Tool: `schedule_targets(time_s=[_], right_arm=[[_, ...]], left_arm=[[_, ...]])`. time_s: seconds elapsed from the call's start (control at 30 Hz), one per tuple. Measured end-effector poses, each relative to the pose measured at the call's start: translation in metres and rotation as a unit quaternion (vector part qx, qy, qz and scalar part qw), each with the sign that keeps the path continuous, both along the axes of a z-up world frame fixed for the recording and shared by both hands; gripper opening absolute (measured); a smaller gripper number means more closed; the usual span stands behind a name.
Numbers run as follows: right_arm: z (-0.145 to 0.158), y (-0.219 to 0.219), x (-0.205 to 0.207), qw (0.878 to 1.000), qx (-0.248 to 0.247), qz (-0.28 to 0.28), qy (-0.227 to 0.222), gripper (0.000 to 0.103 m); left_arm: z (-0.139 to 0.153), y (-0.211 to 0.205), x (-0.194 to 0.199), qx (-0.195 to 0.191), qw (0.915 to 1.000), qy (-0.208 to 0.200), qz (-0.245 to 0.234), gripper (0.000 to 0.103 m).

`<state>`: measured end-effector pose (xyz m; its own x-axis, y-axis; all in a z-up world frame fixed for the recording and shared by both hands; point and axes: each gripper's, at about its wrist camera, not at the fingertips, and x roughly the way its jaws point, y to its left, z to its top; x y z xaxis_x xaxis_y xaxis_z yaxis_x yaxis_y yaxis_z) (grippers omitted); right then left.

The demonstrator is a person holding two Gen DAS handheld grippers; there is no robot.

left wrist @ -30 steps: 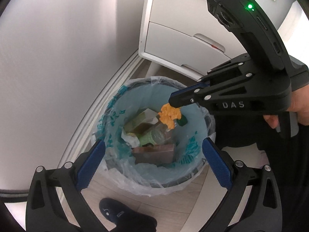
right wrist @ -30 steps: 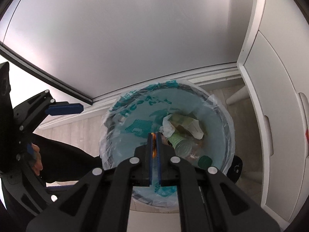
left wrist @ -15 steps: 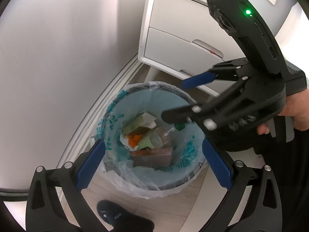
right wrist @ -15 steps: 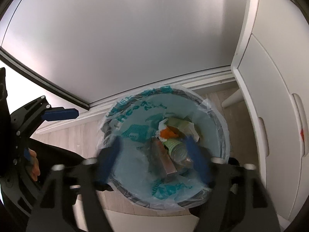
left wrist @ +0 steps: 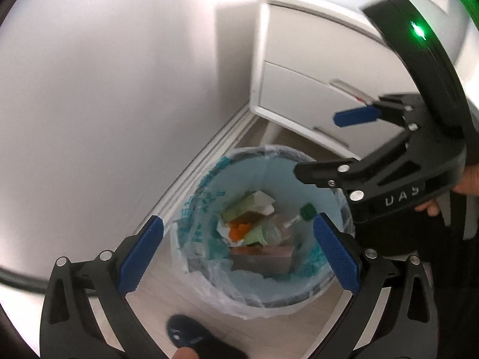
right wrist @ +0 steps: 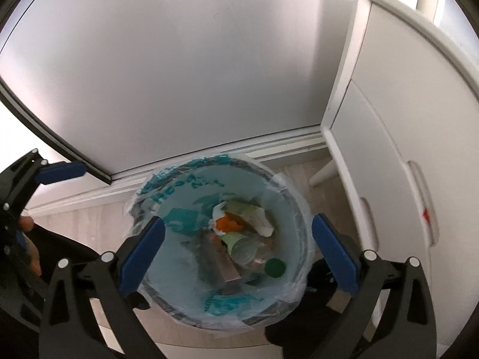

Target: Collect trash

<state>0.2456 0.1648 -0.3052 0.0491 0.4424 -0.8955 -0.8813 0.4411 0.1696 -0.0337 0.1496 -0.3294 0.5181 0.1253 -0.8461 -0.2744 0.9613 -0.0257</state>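
A round trash bin lined with a pale blue bag stands on the floor; it also shows in the right wrist view. Inside lie an orange scrap, a clear bottle with a green cap, crumpled paper and a brown box. My left gripper is open and empty above the bin's near rim. My right gripper is open and empty over the bin; it also shows at the right of the left wrist view.
A white drawer cabinet stands right behind the bin. A grey wall with a white skirting board runs along the bin's left. A dark shoe is on the wooden floor by the bin.
My right gripper opened and let go of the orange scrap, which fell into the bin onto the other trash. The right gripper then rose a little.
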Motion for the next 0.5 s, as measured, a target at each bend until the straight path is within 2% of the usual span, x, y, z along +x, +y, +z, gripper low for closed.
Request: schedule_targets(time_s=[0.07,0.23,0.37,0.5], right_arm=[[0.002,-0.003,0.002,1.000,0.006,-0.008,-0.003,0.096],[0.000,-0.007,0.005,1.000,0.000,-0.016,-0.007,0.096],[-0.003,-0.009,0.008,1.000,-0.007,-0.020,-0.015,0.096],[-0.007,-0.010,0.010,0.999,-0.013,-0.025,-0.018,0.096]], left_arm=[[-0.002,0.005,-0.002,-0.022,0.9993,-0.003,0.029,0.097],[-0.010,0.017,-0.010,-0.092,0.9936,-0.018,0.063,0.097],[-0.019,0.021,-0.011,-0.106,0.9908,-0.012,0.084,0.097],[-0.026,0.021,-0.006,-0.111,0.9907,-0.001,0.078,0.097]])
